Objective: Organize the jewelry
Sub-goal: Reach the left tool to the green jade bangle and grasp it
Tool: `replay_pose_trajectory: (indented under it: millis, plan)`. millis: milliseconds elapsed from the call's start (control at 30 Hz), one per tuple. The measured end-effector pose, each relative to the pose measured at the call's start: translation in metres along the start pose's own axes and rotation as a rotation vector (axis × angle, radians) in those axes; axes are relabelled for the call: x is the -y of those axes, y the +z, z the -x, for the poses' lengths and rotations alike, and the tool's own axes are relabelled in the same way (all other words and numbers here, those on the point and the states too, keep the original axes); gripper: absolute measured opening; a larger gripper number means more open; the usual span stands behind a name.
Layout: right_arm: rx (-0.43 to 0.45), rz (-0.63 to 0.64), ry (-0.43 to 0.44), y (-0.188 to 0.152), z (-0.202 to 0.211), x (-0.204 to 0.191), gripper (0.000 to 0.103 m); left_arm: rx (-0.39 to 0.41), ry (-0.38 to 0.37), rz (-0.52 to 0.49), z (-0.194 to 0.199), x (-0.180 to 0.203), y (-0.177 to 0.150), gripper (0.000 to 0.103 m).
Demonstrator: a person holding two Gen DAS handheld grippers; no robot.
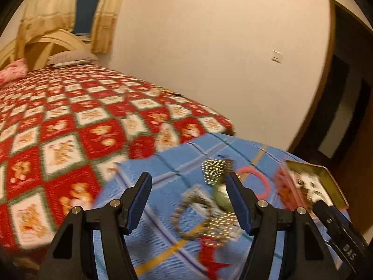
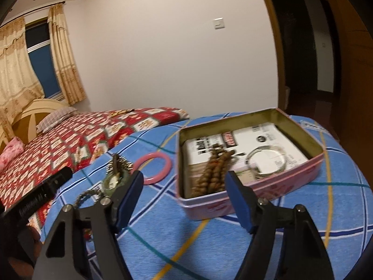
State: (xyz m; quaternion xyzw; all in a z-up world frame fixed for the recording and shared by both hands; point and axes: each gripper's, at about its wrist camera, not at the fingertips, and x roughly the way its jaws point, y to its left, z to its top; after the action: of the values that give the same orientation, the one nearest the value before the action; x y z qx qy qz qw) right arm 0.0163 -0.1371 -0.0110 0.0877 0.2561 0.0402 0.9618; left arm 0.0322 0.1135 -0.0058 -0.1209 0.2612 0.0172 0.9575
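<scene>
A pink tin stands open on the blue checked cloth. Inside it lie a string of brown beads and a silver bangle on white cards. My right gripper hovers open just before the tin's near wall, holding nothing. To the tin's left lie a pink bangle, a gold comb-like piece, a green pendant and a bead bracelet. My left gripper is open above that blurred pile: bead bracelet, green pendant, pink bangle, red tassel.
A bed with a red and white patterned blanket adjoins the blue cloth on the left. A pale wall rises behind, and a dark doorway opens at the right. The blue cloth drops off at its right edge.
</scene>
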Motion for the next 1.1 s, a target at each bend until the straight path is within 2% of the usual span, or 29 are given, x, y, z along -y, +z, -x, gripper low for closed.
replay_pose_trajectory:
  millis: [200, 333, 433, 533, 667, 833, 967, 1067, 1100]
  plan:
    - [-0.077, 0.035, 0.089, -0.005, -0.017, -0.026, 0.065, 0.007, 0.093, 0.008, 0.002, -0.032, 0.006, 0.066]
    - [-0.103, 0.076, 0.135, -0.007, -0.025, -0.045, 0.063, -0.018, 0.086, 0.050, -0.002, -0.046, 0.006, 0.066]
    - [-0.145, 0.127, 0.162, -0.009, -0.036, -0.064, 0.056, -0.024, 0.083, 0.056, -0.003, -0.048, 0.007, 0.066]
    - [-0.166, 0.166, 0.176, -0.009, -0.047, -0.078, 0.056, -0.021, 0.081, 0.040, -0.002, -0.045, 0.006, 0.066]
    - [-0.254, 0.167, 0.190, -0.009, -0.072, -0.091, 0.056, -0.018, 0.080, 0.031, -0.002, -0.044, 0.006, 0.066]
    - [-0.336, 0.123, 0.202, -0.007, -0.100, -0.093, 0.066, -0.030, 0.076, 0.038, -0.003, -0.045, 0.005, 0.066]
    - [-0.355, 0.155, 0.189, -0.006, -0.107, -0.099, 0.066, -0.036, 0.072, 0.040, -0.004, -0.044, 0.005, 0.066]
    - [-0.388, 0.186, 0.174, -0.008, -0.114, -0.102, 0.060, -0.038, 0.070, 0.030, -0.005, -0.041, 0.006, 0.066]
    - [-0.386, 0.192, 0.180, -0.008, -0.112, -0.101, 0.048, -0.037, 0.069, 0.027, -0.005, -0.040, 0.005, 0.066]
